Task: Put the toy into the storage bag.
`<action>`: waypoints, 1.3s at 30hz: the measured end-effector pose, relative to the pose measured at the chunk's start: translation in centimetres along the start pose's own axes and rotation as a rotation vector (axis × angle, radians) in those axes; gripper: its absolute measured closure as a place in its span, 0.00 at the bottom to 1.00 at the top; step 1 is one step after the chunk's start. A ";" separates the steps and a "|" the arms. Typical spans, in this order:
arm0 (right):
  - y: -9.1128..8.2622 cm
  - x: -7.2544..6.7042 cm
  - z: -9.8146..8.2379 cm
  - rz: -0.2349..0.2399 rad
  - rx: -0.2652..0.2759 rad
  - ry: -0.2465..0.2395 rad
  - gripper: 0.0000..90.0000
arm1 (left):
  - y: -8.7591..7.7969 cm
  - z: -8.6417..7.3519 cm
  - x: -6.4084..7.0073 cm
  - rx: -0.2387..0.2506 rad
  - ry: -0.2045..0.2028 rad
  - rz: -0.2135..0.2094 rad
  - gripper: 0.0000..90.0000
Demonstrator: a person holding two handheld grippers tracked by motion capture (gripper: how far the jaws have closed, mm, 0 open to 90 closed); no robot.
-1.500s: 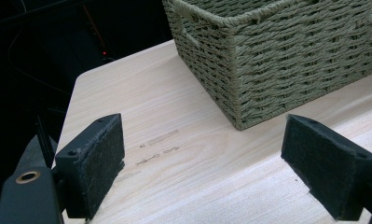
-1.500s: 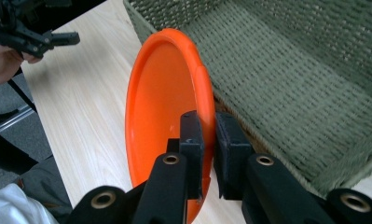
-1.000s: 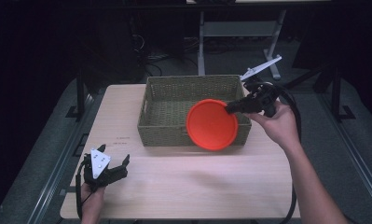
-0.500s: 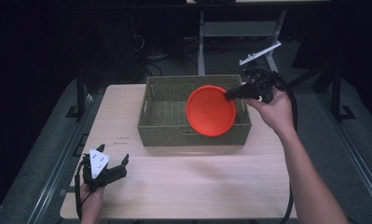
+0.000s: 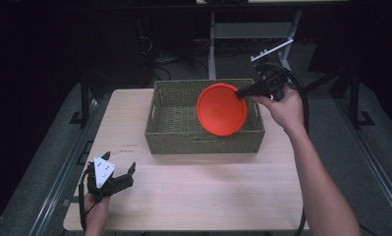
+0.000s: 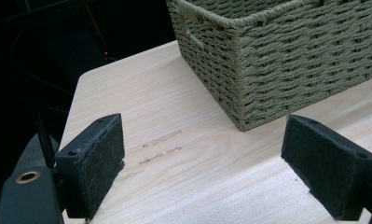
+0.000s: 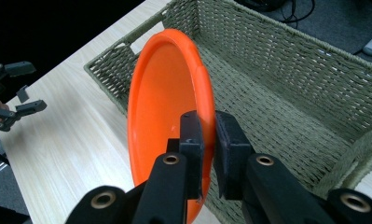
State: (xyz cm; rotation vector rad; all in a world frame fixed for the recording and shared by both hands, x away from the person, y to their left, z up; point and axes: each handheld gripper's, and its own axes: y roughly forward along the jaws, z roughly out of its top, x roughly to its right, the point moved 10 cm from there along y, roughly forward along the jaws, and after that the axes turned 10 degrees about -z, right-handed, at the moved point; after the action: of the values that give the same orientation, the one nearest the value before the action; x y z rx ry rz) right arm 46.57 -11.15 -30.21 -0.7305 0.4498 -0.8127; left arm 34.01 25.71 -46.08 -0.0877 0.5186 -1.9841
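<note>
Holding an orange plate (image 5: 221, 109) by its rim, your right gripper (image 5: 243, 91) sits above the right end of the basket (image 5: 174, 132), jaws clamped on the plate's edge. In the right gripper view the two black jaws pinch the thin rim from both sides, w/ the plate (image 7: 162, 107) standing nearly on edge, its hollow face turned toward the left side of that view. The plate hangs over the basket's inside, tilted; from the high view it covers part of the basket's right half and overlaps the front wall. Can't tell if its lower edge touches the woven floor (image 7: 286, 121) or is still clear of it.

Your right hand (image 5: 282, 105) wraps the gripper body just past the basket's right wall, forearm running down to the bottom right of the high view, cable looping behind it.

Your left gripper (image 5: 116, 173) rests low at the front left corner of the table (image 5: 208, 187), well apart from the basket. Its jaws are spread wide, nothing between them; the left gripper view shows bare wood in the gap (image 6: 202, 158) and the basket's near corner (image 6: 249, 93) ahead, plus some faint printed marks (image 6: 161, 144) on the tabletop. Grey plate w/ white dots sits on top of that gripper.

Basket is green woven, rectangular, w/ handle slots in the end walls, sitting toward the back middle of the table.
</note>
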 end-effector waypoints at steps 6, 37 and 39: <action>0.8 0.3 0.5 -0.014 -0.008 0.008 0.91 | -0.1 0.0 0.0 -0.001 0.006 0.000 0.14; 3.9 4.7 -0.1 -0.050 0.020 0.168 0.91 | 0.1 0.0 -0.1 -0.007 0.010 -0.004 0.14; 4.1 4.8 -0.3 -0.051 0.015 0.178 0.91 | 0.0 0.0 -0.2 -0.008 0.009 -0.001 0.14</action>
State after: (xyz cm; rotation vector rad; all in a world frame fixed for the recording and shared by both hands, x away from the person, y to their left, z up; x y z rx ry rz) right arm 51.39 -13.13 -33.89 -0.6610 0.5860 -0.9320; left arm 34.13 25.88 -46.09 -0.0848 0.5326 -1.9844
